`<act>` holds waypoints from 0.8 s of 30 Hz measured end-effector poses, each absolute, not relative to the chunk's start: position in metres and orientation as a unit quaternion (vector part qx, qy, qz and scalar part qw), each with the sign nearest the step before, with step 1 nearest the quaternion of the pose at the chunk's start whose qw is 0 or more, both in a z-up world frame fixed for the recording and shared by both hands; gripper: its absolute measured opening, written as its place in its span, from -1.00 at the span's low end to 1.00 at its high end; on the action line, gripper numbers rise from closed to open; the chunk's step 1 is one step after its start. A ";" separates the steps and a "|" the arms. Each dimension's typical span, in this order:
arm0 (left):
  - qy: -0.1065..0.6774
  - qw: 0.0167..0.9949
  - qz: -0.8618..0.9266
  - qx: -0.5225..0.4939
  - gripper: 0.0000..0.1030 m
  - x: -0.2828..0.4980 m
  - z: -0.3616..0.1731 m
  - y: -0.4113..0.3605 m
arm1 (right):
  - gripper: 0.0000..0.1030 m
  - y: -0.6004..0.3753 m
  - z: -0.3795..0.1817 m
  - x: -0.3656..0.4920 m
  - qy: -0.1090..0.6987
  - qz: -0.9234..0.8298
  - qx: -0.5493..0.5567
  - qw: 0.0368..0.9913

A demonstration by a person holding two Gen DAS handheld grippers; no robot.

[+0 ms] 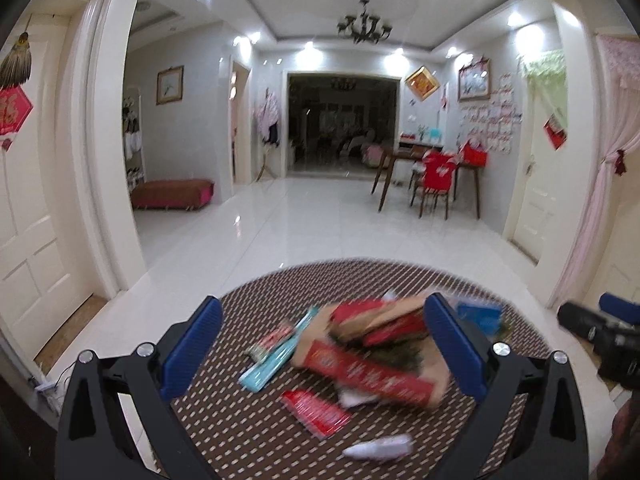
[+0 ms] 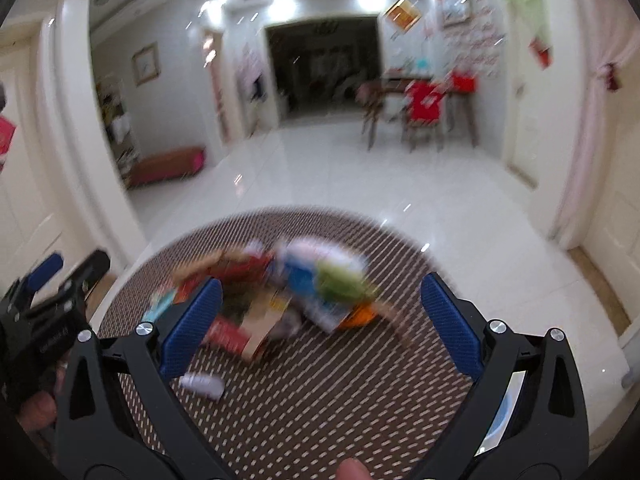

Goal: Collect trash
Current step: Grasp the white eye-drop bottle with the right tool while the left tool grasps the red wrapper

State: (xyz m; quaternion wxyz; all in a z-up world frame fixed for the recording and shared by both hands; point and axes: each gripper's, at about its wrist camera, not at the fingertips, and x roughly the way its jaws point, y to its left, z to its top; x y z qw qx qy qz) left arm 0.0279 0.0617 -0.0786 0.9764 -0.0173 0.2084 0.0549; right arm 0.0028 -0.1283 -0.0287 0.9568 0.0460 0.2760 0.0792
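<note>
Both tools, the left tool (image 1: pixel 324 354) and the right tool (image 2: pixel 322 328), hang above the round brown woven surface (image 1: pixel 256 432) with fingers spread wide, holding nothing. On this surface lies the trash pile (image 1: pixel 372 344): red-and-brown cartons, with a teal wrapper (image 1: pixel 276 354) left of the pile and a white crumpled piece (image 1: pixel 380 448) nearer the camera.

Round table (image 1: pixel 248 432), brown woven cover with pale dashes. Landmark: flattened red-and-brown carton (image 1: pixel 372 364), at centre. Left of it, touching: teal strip packet (image 1: pixel 276 354) and small red-white wrapper (image 1: pixel 269 342). Nearer than it: red flat packet (image 1: pixel 316 414), then white crumpled piece (image 1: pixel 380 448). Right of it: blue-green wrapper (image 2: pixel 320 280), blurred.
</note>
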 end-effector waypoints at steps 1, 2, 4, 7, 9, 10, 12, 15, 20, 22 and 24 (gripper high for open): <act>0.222 0.973 0.060 -0.019 0.92 0.029 -0.088 0.070 | 0.89 -0.120 -0.042 0.007 0.296 0.095 0.039 0.950; 0.233 0.970 0.063 -0.021 0.92 0.030 -0.095 0.075 | 0.89 -0.111 -0.054 0.009 0.308 0.104 0.031 0.945; 0.253 0.964 0.072 -0.026 0.92 0.031 -0.111 0.090 | 0.89 -0.093 -0.077 0.013 0.336 0.127 0.017 0.933; 0.275 0.958 0.083 -0.025 0.92 0.030 -0.129 0.105 | 0.88 -0.069 -0.101 0.014 0.364 0.165 0.003 0.917; 0.288 0.953 0.091 -0.019 0.92 0.028 -0.140 0.114 | 0.88 -0.053 -0.115 0.013 0.380 0.194 -0.006 0.904; 0.292 0.952 0.092 -0.018 0.92 0.028 -0.144 0.118 | 0.87 -0.047 -0.121 0.013 0.387 0.206 -0.009 0.899; 0.304 0.948 0.096 -0.013 0.92 0.026 -0.154 0.125 | 0.76 -0.033 -0.134 0.014 0.403 0.236 -0.013 0.884; 0.321 0.942 0.098 -0.008 0.92 0.025 -0.163 0.134 | 0.60 -0.020 -0.146 0.019 0.418 0.259 -0.017 0.870; 0.330 0.940 0.090 -0.001 0.92 0.029 -0.168 0.136 | -0.04 -0.004 -0.160 0.030 0.423 0.266 -0.052 0.865; 0.335 0.939 0.076 -0.001 0.92 0.034 -0.169 0.134 | -0.10 -0.004 -0.158 0.029 0.421 0.267 -0.063 0.865; 0.341 0.939 0.056 0.002 0.92 0.040 -0.169 0.127 | -0.10 -0.002 -0.161 0.029 0.420 0.270 -0.067 0.864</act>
